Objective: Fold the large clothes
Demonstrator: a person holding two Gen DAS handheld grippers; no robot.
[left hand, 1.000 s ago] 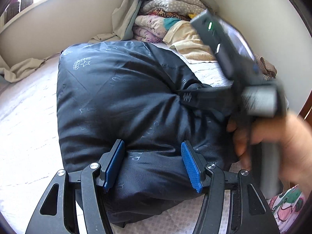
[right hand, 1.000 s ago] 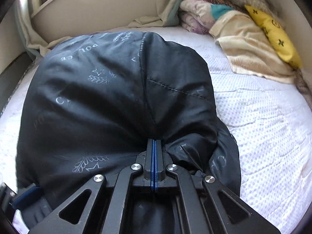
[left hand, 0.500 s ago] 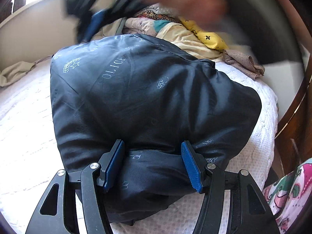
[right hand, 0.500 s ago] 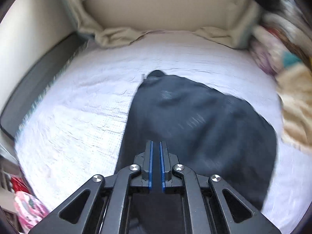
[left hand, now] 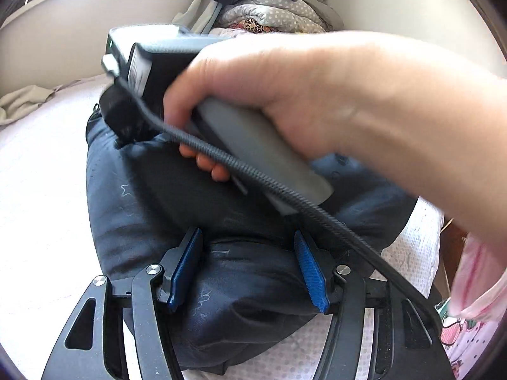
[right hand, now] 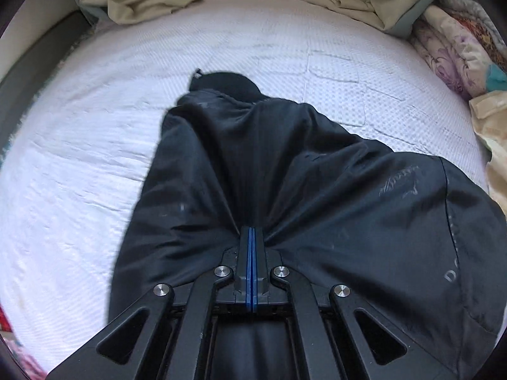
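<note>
White quilted mattress (right hand: 95, 164), walled on 2 sides, spare bedding heaped at its far corner. Item 1: dark padded jacket (right hand: 317, 190), lying mid-mattress, long axis running away from me toward the far wall. Item 2: my right gripper (right hand: 252, 250), jaws fully closed, pinching a bunched fold of jacket. Item 3: my left gripper (left hand: 248, 272), half open, straddling the thick near edge; pads (left hand: 309, 272) look pressed in. I judge the right hand nearer the far end.
</note>
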